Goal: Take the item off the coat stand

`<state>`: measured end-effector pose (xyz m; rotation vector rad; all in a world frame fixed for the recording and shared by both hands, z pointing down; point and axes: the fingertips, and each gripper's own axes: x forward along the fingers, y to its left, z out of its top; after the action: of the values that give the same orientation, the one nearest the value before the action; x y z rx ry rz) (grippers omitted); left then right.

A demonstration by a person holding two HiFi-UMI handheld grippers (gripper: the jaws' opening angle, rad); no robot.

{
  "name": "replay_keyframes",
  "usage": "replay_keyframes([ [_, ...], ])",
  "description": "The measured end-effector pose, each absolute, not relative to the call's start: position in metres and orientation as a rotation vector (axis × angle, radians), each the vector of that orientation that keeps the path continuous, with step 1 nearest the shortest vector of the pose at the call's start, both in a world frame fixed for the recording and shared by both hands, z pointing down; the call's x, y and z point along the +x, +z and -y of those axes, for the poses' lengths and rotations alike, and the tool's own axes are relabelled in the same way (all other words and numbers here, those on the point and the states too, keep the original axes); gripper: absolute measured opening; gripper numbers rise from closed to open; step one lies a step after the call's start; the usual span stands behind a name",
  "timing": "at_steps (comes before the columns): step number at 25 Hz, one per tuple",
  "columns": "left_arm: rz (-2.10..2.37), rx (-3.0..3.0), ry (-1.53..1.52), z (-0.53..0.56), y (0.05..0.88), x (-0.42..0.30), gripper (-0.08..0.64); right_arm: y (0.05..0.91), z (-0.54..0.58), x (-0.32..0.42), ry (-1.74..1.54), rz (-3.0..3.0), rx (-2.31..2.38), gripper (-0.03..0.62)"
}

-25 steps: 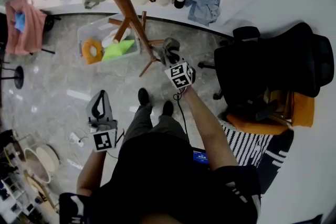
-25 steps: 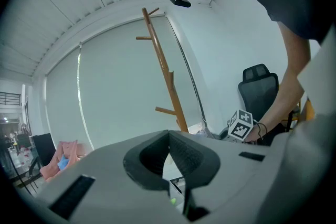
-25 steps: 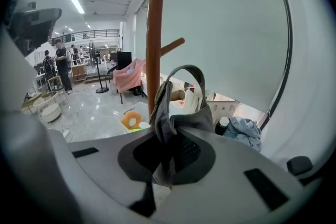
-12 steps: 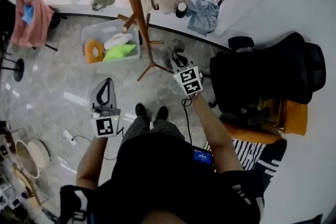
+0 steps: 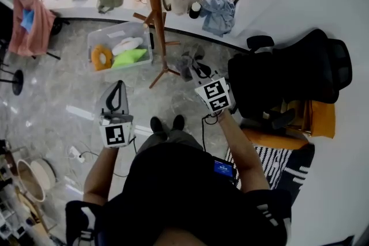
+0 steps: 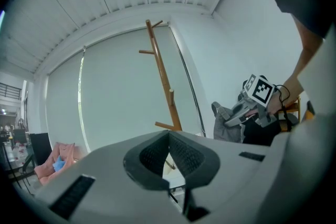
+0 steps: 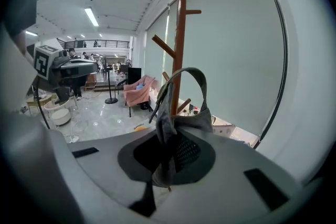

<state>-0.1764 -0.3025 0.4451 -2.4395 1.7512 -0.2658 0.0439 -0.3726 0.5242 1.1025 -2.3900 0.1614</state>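
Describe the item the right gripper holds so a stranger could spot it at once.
Start at the tall wooden coat stand; right of its foot is the right gripper. Clamped in it is a grey fabric item with a looped strap, dull beside the orange ring in the clear bin.

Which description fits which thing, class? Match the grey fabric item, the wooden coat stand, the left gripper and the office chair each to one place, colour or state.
Things:
1. grey fabric item
2. wooden coat stand
3. left gripper
4. office chair

Descriptions:
A. black, on the person's right
B. jaws together, nothing between them
C. clamped in the right gripper
D. brown, upright on the floor

Pairs: 1-C, 2-D, 3-B, 4-A
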Motion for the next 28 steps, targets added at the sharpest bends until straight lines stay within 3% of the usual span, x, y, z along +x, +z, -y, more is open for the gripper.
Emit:
replay_keyframes([
  [28,-1.788,-2.401,-0.091,0.286,0.359,-0.197,0.025,0.331,0.276,0.044,-0.058,2.593,1.247,0.029],
])
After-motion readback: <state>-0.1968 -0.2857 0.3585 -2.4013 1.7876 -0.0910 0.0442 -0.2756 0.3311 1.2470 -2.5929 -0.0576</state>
